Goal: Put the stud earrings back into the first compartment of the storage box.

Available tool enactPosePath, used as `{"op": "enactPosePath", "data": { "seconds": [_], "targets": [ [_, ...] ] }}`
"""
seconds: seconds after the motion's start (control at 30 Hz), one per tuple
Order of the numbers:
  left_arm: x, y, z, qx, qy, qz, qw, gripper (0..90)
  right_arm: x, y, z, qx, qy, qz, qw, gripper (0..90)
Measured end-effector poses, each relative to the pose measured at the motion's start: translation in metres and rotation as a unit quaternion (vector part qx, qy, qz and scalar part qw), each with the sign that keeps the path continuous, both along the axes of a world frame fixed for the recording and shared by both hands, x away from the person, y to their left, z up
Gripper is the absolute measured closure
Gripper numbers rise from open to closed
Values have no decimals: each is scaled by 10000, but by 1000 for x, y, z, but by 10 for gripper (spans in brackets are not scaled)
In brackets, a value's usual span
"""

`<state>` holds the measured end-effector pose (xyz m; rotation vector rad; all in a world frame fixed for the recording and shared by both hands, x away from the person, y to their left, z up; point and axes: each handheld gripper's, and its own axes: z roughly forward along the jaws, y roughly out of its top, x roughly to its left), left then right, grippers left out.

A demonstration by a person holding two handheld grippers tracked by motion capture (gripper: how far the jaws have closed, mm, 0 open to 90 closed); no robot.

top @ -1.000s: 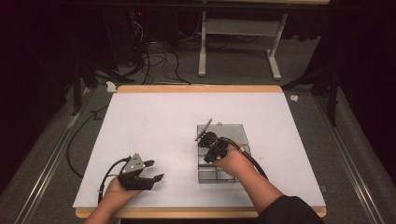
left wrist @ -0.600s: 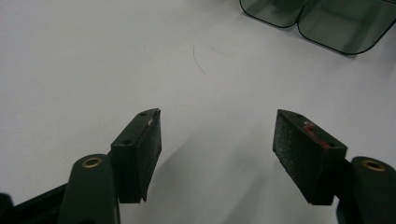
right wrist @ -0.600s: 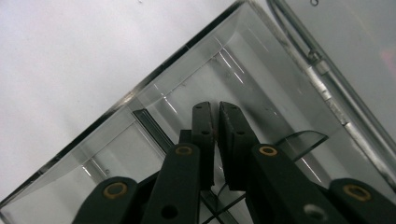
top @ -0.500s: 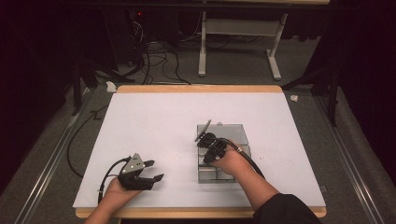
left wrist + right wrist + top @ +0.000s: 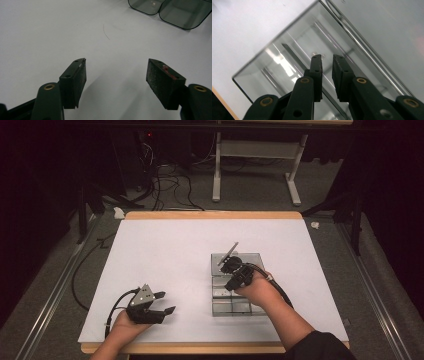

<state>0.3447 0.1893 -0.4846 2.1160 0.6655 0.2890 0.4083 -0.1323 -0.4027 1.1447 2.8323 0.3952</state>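
A clear smoky plastic organiser box [image 5: 252, 257] with several compartments lies right of the table's middle. My right gripper [image 5: 226, 265] hovers over its far part and points down into a compartment. In the right gripper view its jaws [image 5: 327, 59] stand almost together, with a narrow gap and nothing visible between them, above the box's bottom [image 5: 274, 62]. My left gripper [image 5: 168, 302] rests near the front left of the white table [image 5: 165, 250]. It stands wide open [image 5: 116, 72] over bare surface, with the box's rounded corners [image 5: 175, 12] farther off.
The white tabletop has a wooden edge [image 5: 210, 214]. Beyond the far edge are cables [image 5: 165, 180] on the floor and a white table frame [image 5: 257, 150]. A thin hair-like line [image 5: 106, 32] lies on the surface ahead of the left gripper.
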Motion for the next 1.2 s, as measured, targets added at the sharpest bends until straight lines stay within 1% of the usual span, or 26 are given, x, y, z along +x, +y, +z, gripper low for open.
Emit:
{"op": "enactPosePath", "data": {
  "seconds": [0.03,0.07,0.1,0.13,0.2,0.23,0.3,0.33,0.4,0.63,0.87,0.93,1.1,1.2],
  "targets": [
    [0,0,0,-2,1,0,10000,330,-1,-4,1,6,-22,-30,10000,792],
    [0,0,0,-3,0,1,10000,330,-2,-6,3,-11,6,-118,9999,790],
    [0,0,0,-2,1,-1,10000,329,-3,-11,4,-18,-18,-120,9999,789],
    [0,0,0,-9,-3,2,10000,330,-5,-14,6,5,5,-261,9997,787],
    [0,0,0,-9,-1,2,10000,330,-6,-23,8,-5,-29,-281,9996,781],
    [0,0,0,-9,0,3,10000,329,-8,-29,9,-4,-45,-366,9993,780],
    [0,0,0,-7,4,4,10000,330,-10,-37,11,-10,-54,-402,9992,779],
    [0,0,0,2,10,1,10000,330,-12,-40,12,-6,-46,-497,9988,778],
    [0,0,0,6,9,4,10000,330,-13,-48,13,-40,-92,-482,9988,778],
    [0,-1,0,11,13,5,10000,330,-21,-70,17,-83,-181,-700,9973,778],
    [0,-1,0,14,16,9,10000,330,-26,-94,20,-109,-189,-927,9955,778],
    [0,-1,0,17,22,8,10000,330,-27,-101,20,-125,-205,-964,9951,775],
    [0,-1,0,18,22,10,10000,330,-30,-117,19,-77,-210,-1110,9936,775],
    [0,-1,0,30,20,11,10000,330,-31,-125,18,-122,-214,-1204,9924,776]
  ]
}}
